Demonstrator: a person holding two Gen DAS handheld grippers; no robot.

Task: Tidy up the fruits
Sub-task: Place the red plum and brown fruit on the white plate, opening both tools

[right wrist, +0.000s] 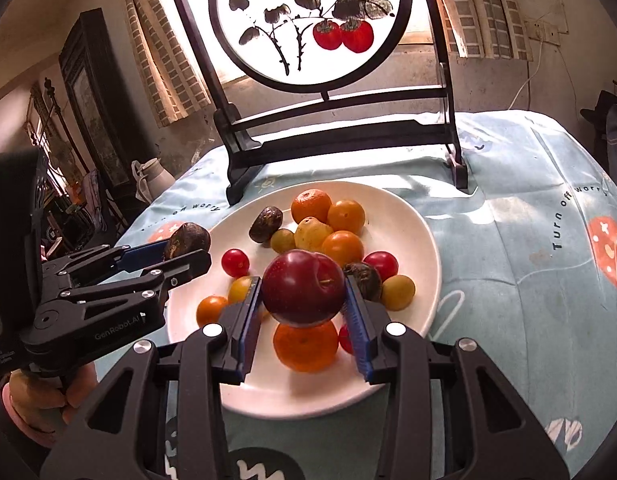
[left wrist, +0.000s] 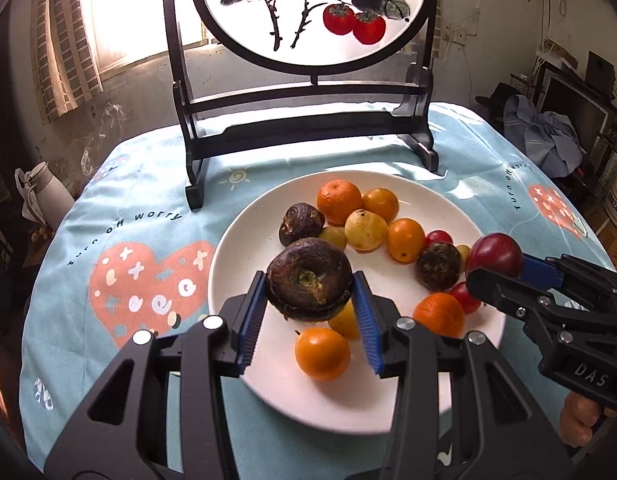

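A dim room with brick-patterned curtains over a bright window holds a round table under a pale blue cloth (left wrist: 156, 184) printed with coral hearts and the words "Turn off worry". At its far side stands a dark wooden screen (left wrist: 308, 12) (a round panel painted with two red persimmons). Before it lies a white plate (left wrist: 236, 248) of fruit.

On the plate, as far as the two views show: two mandarins, four round orange fruits, about four pale yellow ones, three cherry tomatoes and two dark brown water chestnuts.

The left gripper (left wrist: 308, 292) tilts down over the plate's near side, its blue pads pinching a third dark water chestnut (left wrist: 308, 278) clear of the plate. The right gripper (right wrist: 302, 294), likewise tilted, clamps a dark red plum (right wrist: 302, 288) above a mandarin (right wrist: 306, 346). A hand (right wrist: 40, 392) grips the left handle.
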